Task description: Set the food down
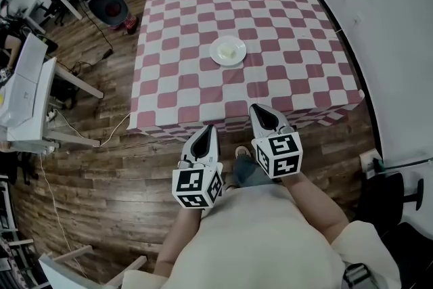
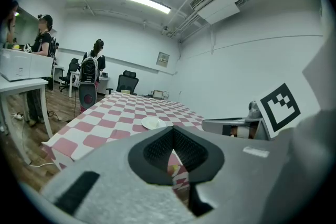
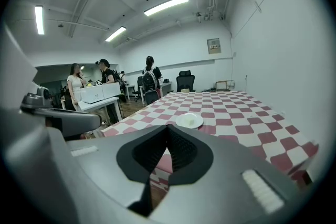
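On checked table point(image 1: 284, 30), white round plate point(image 1: 218, 59), pale food point(image 1: 230, 49) at centre

Left gripper point(image 1: 208, 129) and right gripper point(image 1: 258, 109): matte grey tapered housings. Each carries a white cube printed with black square markers, the left cube point(image 1: 197, 187) and the right cube point(image 1: 279, 156). In the left gripper view, the left gripper point(image 2: 172, 150) shows black, finely ribbed pads point(image 2: 157, 150) set in a rounded black collar, with a dark slot point(image 2: 79, 191) and a small white label point(image 2: 256, 152) on the grey shell. In the right gripper view, the right gripper point(image 3: 167, 145) has the same black ribbed pads point(image 3: 185, 148) and a white ridged strip point(image 3: 260, 190). The person wears a cream short-sleeved top point(image 1: 264, 240), blue-grey trousers point(image 1: 252, 171) and a pale shoe point(image 1: 241, 152).
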The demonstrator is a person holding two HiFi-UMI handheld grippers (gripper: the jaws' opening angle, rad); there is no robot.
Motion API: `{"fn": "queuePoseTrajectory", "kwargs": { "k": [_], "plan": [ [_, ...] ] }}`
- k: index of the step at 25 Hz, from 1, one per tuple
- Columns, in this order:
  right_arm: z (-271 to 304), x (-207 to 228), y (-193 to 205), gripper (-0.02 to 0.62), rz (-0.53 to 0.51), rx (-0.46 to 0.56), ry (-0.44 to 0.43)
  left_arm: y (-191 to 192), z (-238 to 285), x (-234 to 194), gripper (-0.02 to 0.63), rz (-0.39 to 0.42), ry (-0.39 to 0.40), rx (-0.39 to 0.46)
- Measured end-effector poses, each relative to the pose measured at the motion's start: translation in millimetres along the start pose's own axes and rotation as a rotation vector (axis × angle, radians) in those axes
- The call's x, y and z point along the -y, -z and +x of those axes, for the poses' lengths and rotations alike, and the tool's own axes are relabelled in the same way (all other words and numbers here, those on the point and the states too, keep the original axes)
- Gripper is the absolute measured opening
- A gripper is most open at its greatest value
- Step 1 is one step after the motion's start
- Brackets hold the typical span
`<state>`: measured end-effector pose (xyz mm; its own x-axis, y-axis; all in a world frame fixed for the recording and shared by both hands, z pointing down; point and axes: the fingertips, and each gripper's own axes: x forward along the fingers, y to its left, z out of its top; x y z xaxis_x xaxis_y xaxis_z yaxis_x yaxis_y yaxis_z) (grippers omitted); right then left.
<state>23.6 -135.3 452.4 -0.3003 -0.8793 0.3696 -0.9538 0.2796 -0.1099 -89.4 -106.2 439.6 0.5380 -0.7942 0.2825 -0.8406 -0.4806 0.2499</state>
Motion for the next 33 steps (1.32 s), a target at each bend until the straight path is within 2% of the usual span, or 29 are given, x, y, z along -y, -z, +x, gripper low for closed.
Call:
{"fn": "queuePoseTrajectory", "kwargs": {
  "k": [14,33],
  "plan": [
    [-44.1,-29.1,14.9,0.005,0.014,0.014,-0.041,19.5,-31.7,9.5,0.006,-0.015,-0.008,-0.002],
    [-71.1,-41.5,20.8,0.005,0.025,0.05,-0.061,31.8,-57.0,23.2,0.006,-0.022,-0.022,0.009]
  ]
}}
